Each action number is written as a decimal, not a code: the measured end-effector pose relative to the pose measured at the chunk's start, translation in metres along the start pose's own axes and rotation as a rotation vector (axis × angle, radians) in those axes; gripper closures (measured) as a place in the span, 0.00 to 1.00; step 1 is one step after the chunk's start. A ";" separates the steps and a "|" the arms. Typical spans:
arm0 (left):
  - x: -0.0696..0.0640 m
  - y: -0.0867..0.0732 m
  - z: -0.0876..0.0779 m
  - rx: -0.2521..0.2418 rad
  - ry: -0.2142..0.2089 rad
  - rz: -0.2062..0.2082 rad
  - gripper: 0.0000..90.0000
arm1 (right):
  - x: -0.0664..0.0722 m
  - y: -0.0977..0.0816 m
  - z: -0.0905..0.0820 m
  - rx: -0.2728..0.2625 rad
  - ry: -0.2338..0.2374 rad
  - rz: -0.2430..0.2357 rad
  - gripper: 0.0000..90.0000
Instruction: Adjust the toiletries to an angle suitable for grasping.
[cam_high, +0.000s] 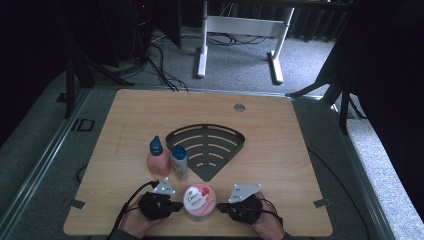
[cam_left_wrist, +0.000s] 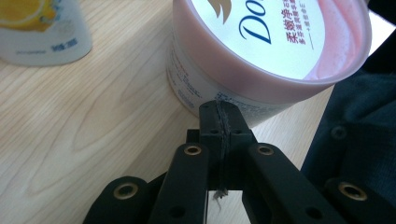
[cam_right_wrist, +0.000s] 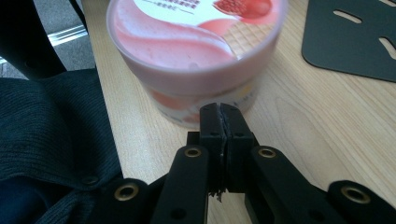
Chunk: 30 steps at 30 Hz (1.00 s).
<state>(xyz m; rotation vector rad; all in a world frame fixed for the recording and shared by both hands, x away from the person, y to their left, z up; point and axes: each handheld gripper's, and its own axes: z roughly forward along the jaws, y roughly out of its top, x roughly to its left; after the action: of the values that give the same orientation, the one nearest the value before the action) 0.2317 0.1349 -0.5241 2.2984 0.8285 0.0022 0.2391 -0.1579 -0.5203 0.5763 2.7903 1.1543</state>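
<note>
The wooden desk (cam_high: 280, 130) fills the middle of the high view, and the black fan-shaped slotted rack (cam_high: 207, 145) lies flat at its centre. At the lower middle of that frame, near the front edge, stands the pink Dove tub (cam_high: 200, 201), flanked by the left gripper (cam_high: 176, 205) and the right gripper (cam_high: 222, 208). Both pairs of fingers are pressed together, empty, their tips just at the tub's wall.

To pick the tub up cleanly, each gripper should probably back off a little, spread its fingers wide, and take the wall below the lid's overhang, since the rim looks too broad for one pair to span. Squeezing evenly from both sides likely keeps it upright.

Left of the rack stand a pink bottle with a blue cap (cam_high: 158, 157) and a smaller blue-capped bottle (cam_high: 179, 162), touching or nearly so. Their labels are too small to read. Dark sleeves cover the hands, and the tub's base is hidden behind the fingers in both gripper views.
</note>
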 end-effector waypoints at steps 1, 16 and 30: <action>-0.001 0.003 0.003 -0.004 -0.003 0.001 0.99 | 0.000 0.000 0.000 0.000 -0.001 0.000 0.99; 0.000 0.031 0.029 -0.020 0.018 0.008 0.99 | -0.026 -0.011 -0.015 -0.006 -0.078 0.075 0.99; -0.003 0.056 0.049 -0.046 0.048 0.026 0.95 | -0.056 -0.017 -0.024 -0.003 -0.149 0.133 0.99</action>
<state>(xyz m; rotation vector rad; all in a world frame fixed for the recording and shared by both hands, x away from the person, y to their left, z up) 0.2716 0.0722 -0.5275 2.2737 0.8143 0.0874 0.2812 -0.2053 -0.5189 0.8228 2.6589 1.0887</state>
